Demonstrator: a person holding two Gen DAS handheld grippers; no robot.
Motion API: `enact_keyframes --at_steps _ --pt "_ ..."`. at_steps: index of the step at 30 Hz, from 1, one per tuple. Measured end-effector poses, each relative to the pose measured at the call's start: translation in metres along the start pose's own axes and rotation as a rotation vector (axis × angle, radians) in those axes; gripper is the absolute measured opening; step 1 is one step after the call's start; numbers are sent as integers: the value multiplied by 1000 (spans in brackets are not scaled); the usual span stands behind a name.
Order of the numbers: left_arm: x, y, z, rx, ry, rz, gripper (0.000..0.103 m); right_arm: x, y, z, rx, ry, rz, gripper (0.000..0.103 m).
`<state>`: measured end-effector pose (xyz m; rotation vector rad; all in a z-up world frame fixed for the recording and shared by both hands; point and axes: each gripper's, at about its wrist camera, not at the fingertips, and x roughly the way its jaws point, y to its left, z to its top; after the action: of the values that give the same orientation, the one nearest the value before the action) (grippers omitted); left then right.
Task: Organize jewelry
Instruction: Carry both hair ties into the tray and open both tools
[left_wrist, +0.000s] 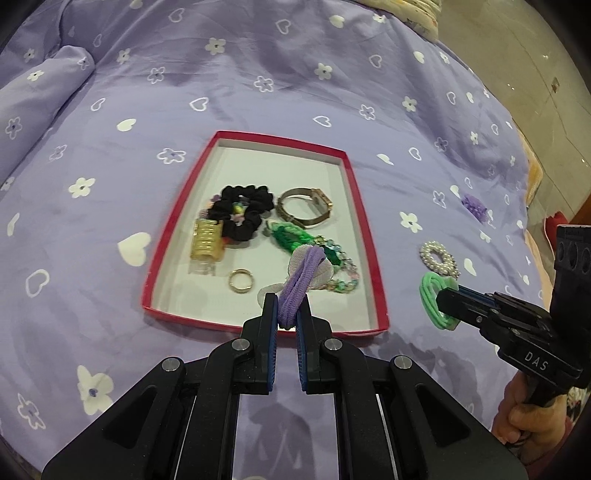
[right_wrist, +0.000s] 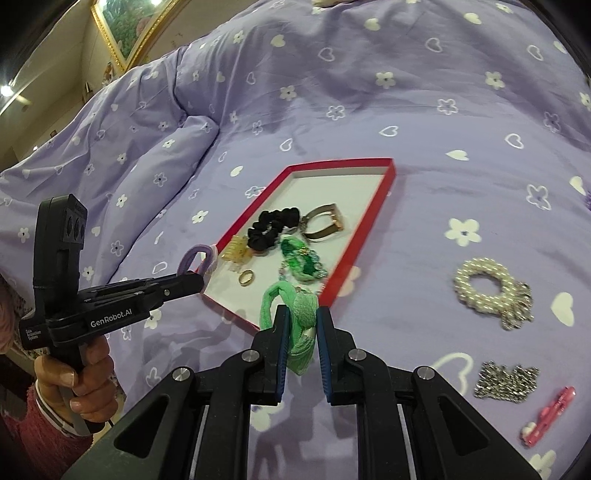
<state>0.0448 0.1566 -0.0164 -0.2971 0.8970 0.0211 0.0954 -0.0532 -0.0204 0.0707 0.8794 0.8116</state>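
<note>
A red-rimmed tray (left_wrist: 258, 137) lies on the purple bedspread; it also shows in the right wrist view (right_wrist: 340, 162). In it lie a black scrunchie (left_wrist: 245, 208), a gold watch (left_wrist: 306, 206), a gold clip (left_wrist: 207, 240), a ring (left_wrist: 241, 280) and a green beaded piece (left_wrist: 291, 236). My left gripper (left_wrist: 287, 306) is shut on a purple hair tie (left_wrist: 301, 278) over the tray's near edge. My right gripper (right_wrist: 303, 325) is shut on a green hair tie (right_wrist: 295, 306), held just right of the tray, above the bedspread.
On the bedspread right of the tray lie a pearl bracelet (right_wrist: 484, 284), a silver chain piece (right_wrist: 506, 380) and a pink clip (right_wrist: 546, 417). A small purple flower piece (left_wrist: 474, 206) lies farther right. A folded quilt ridge (right_wrist: 177, 140) rises to the left.
</note>
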Motion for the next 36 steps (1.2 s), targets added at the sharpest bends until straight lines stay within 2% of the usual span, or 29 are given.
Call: enact_keyframes --at_steps 12,25,36 --pt "12 27 6 -26 24 39 8 36 26 23 -45 29 21 15" --pt "56 41 17 6 127 70 8 101 33 36 -122 179 -41 17" --pt "72 42 15 12 169 91 11 114 26 33 -117 216 -39 19"
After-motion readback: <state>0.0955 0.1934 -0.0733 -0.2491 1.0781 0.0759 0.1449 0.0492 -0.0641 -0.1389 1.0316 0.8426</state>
